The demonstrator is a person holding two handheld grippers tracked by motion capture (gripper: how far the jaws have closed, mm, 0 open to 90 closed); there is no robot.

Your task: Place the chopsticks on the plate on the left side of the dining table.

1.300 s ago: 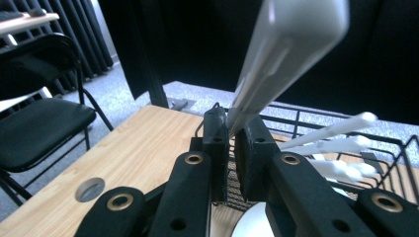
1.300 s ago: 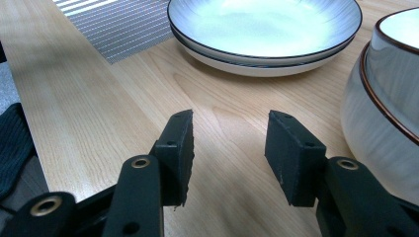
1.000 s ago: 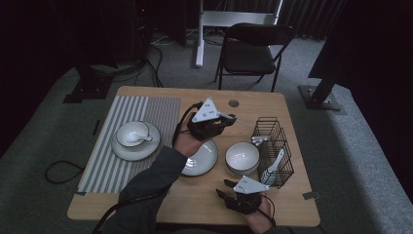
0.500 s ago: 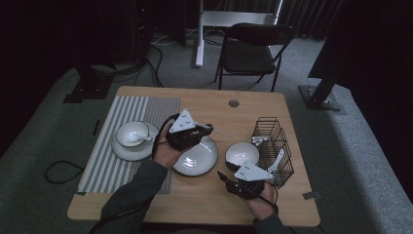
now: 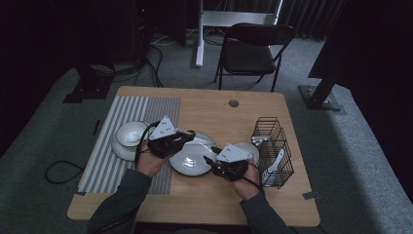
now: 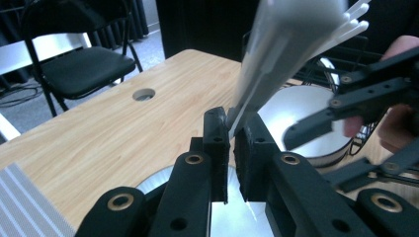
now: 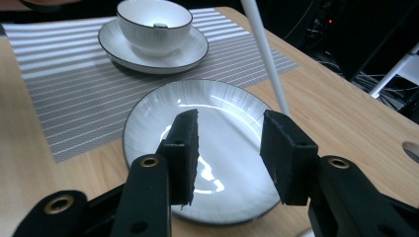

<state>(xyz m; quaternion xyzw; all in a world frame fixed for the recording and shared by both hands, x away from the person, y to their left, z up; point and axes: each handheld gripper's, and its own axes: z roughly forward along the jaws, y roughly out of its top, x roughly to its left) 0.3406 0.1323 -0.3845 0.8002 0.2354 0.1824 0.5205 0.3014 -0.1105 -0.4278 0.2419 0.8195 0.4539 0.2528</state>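
A white plastic fork [image 6: 286,44] rises from my left gripper [image 6: 232,123], which is shut on its handle, tines up. In the high view the left gripper [image 5: 191,140] hovers at the far-left rim of the white plate [image 5: 187,163]. My right gripper [image 5: 210,161] points left over the same plate [image 7: 217,148]. Its jaws [image 7: 230,123] have just been closing and stand partly apart with nothing between them. The fork's handle [image 7: 267,54] crosses just beyond the right gripper's right jaw.
A bowl [image 7: 154,17] on a saucer [image 7: 148,54] sits on the striped mat [image 5: 112,161] at the left. A second bowl [image 5: 248,148] stands beside a black wire basket [image 5: 280,131] holding white utensils. A table hole [image 5: 234,103] and a chair [image 5: 248,53] lie beyond.
My left hand carried the fork left and down from the table's middle to the plate's rim. My right hand rose from the front edge toward the plate.
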